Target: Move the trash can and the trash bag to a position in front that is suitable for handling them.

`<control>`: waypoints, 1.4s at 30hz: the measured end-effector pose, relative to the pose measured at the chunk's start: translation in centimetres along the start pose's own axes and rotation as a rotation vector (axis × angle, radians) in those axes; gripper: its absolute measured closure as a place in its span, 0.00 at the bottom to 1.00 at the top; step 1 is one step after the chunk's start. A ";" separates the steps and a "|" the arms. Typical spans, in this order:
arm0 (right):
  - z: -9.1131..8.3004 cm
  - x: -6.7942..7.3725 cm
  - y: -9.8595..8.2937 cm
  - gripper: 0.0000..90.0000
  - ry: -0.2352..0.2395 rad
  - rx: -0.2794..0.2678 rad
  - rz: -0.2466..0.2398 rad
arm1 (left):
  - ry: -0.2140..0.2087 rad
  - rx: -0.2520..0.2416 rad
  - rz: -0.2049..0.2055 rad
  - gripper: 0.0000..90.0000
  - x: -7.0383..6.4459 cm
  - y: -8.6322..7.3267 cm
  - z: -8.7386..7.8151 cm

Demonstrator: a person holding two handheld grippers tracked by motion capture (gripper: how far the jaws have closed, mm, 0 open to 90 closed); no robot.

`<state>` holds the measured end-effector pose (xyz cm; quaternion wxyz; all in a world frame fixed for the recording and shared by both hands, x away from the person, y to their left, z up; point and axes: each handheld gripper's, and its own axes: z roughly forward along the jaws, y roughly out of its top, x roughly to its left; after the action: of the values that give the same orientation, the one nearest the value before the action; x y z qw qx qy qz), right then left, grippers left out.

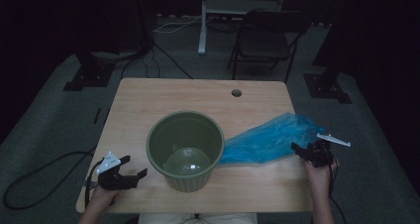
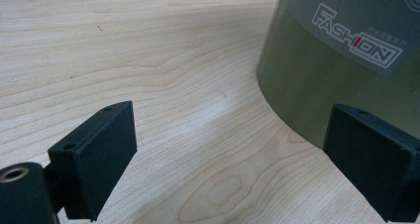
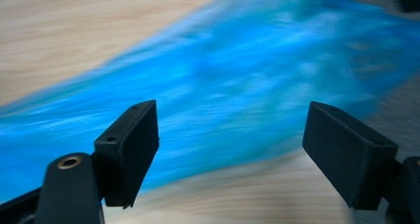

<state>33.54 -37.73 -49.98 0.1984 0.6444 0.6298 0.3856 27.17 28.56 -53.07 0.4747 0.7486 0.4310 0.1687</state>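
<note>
At the lower left of the high view, the left hand-held gripper (image 1: 130, 167) rests on the wooden counter (image 1: 148, 100) with its jaws wide apart, holding nothing. Just to its right stands a green pot (image 1: 185, 149), upright and empty (its side carries the word "FASHION" in the left gripper view). A blue plastic bag (image 1: 270, 137) lies flat right of the pot, touching its wall and reaching the counter's right edge. At the lower right, the right hand-held gripper (image 1: 303, 149) is beside the bag, jaws apart.
</note>
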 end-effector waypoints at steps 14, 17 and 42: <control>5.7 -1.3 -0.2 0.18 -0.150 0.089 0.038 | -0.005 0.007 -0.001 0.08 0.0 -0.1 0.1; 7.0 0.2 -0.1 0.26 -0.245 0.110 -0.083 | -0.005 0.003 -0.003 0.08 0.0 -0.1 0.0; 9.1 7.3 7.4 0.99 0.034 -0.070 -0.235 | -0.003 0.005 0.002 0.08 0.1 -0.1 0.0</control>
<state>44.56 -29.58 -48.37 0.2541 0.5520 0.6905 0.3924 27.17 28.62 -53.17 0.4731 0.7504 0.4302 0.1670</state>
